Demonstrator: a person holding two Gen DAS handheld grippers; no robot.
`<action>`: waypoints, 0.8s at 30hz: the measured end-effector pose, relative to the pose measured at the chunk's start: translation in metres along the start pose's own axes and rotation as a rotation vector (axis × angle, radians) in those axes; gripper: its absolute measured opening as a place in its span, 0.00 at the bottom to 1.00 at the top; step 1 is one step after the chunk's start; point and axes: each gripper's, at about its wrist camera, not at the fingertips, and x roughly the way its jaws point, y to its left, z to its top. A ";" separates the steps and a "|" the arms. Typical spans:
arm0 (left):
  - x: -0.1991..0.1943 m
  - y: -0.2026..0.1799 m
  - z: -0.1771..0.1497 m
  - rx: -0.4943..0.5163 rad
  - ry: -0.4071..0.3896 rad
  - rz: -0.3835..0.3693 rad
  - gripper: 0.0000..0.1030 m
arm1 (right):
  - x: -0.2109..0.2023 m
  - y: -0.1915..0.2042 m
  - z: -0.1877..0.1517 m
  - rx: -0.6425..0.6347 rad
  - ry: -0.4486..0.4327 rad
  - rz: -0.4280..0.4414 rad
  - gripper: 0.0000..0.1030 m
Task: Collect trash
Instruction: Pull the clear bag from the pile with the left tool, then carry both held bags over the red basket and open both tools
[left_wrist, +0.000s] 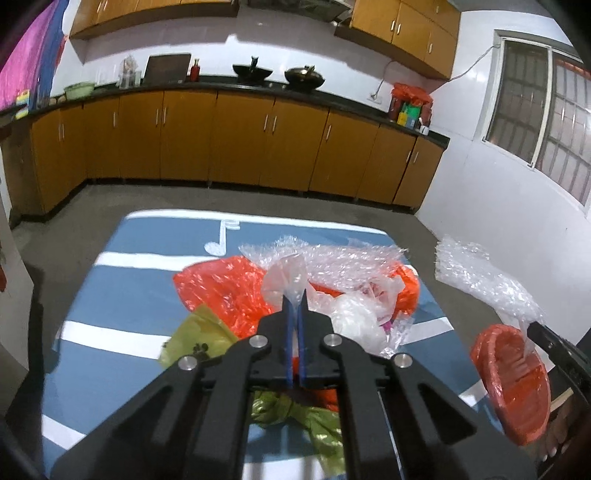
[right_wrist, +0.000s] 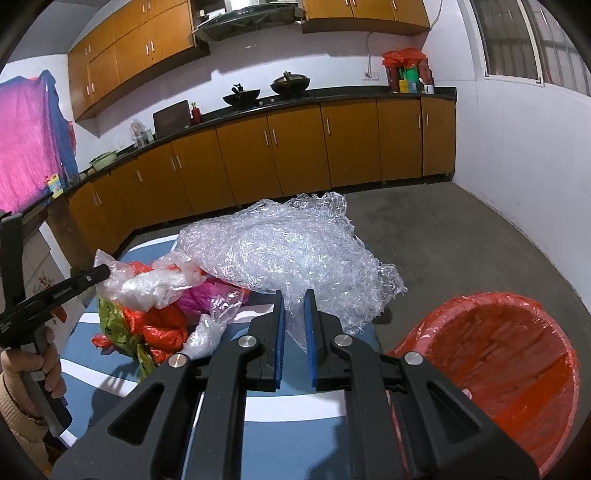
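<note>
We are working over a table (left_wrist: 110, 266) covered in a blue cloth with white stripes and a music note, with a heap of plastic trash piled toward its far right corner. Our left gripper (left_wrist: 294, 295) has its jaws pinched almost fully together on a fold of a clear plastic bag (left_wrist: 284, 280) at the near side of the heap; in the right wrist view the same gripper (right_wrist: 105, 273) comes in from the left edge with that crumpled clear bag (right_wrist: 147, 284) bunched at its tip. Our right gripper (right_wrist: 294, 299) has its jaws drawn in to a narrow gap, with the edge of a sheet of bubble wrap (right_wrist: 288, 247) caught between the blue pads (right_wrist: 280, 332); the sheet billows up over the table's far right corner. In the left wrist view that bubble wrap (left_wrist: 480, 277) hangs beyond the table's right edge, above a red bin lined with a red bag (left_wrist: 513, 380). The bin (right_wrist: 509, 365) stands off the near right corner of the table, its mouth open toward us. Under the clear bag lie an orange-red plastic bag (left_wrist: 221, 288), a yellow-green bag (left_wrist: 207, 332) toward the near left of the heap, and a pink scrap (right_wrist: 218, 291). Our left hand (right_wrist: 44, 365) grips the handle at the left edge.
</note>
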 end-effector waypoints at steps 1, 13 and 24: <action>-0.004 0.000 0.000 0.001 -0.005 -0.002 0.04 | -0.003 0.000 0.000 0.001 -0.004 0.002 0.10; -0.063 -0.021 0.008 0.040 -0.088 -0.021 0.03 | -0.038 0.001 0.005 0.002 -0.057 -0.001 0.10; -0.072 -0.075 0.007 0.074 -0.094 -0.094 0.03 | -0.076 -0.035 0.002 0.062 -0.099 -0.090 0.10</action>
